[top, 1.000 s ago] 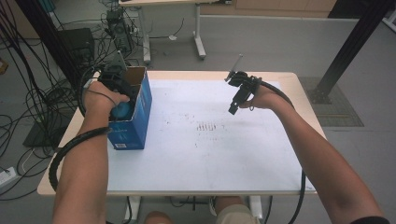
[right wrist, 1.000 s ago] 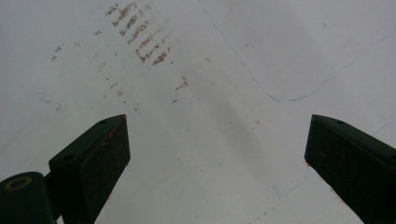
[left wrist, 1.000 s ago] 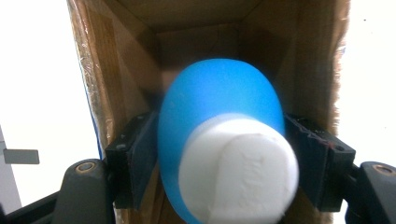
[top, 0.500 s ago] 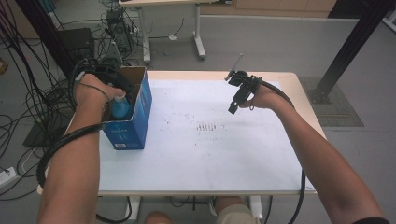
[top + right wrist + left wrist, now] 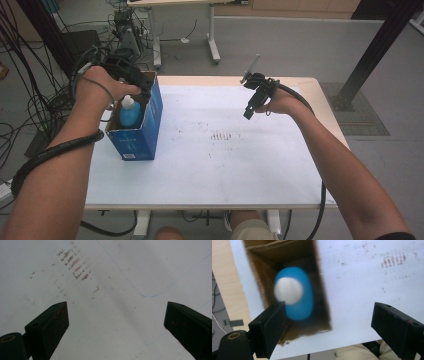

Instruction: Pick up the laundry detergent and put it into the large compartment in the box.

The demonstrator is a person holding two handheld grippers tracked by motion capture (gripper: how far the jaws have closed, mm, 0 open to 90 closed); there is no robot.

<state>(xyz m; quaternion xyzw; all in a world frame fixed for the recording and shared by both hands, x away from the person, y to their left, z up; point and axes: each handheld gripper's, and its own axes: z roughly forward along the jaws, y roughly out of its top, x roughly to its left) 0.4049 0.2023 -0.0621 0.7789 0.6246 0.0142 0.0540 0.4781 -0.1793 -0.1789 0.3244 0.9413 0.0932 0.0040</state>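
- The blue bottle [image 5: 129, 114] with its white cap stands upright inside the open blue cardboard box [image 5: 142, 131], which sits at the left edge of the table [image 5: 225, 165].
- The left gripper [image 5: 131, 75] hangs above the box mouth; its jaws have just been opening and now stand wide apart with nothing between them, the bottle [image 5: 294, 293] lying below them in the box [image 5: 322, 300]. This looks like a release after setting the bottle in.
- The right gripper [image 5: 252, 102] hovers over the bare, scuffed middle of the table [image 5: 105, 322], well apart from the box, jaws wide and empty, likely kept clear of the left hand's work.
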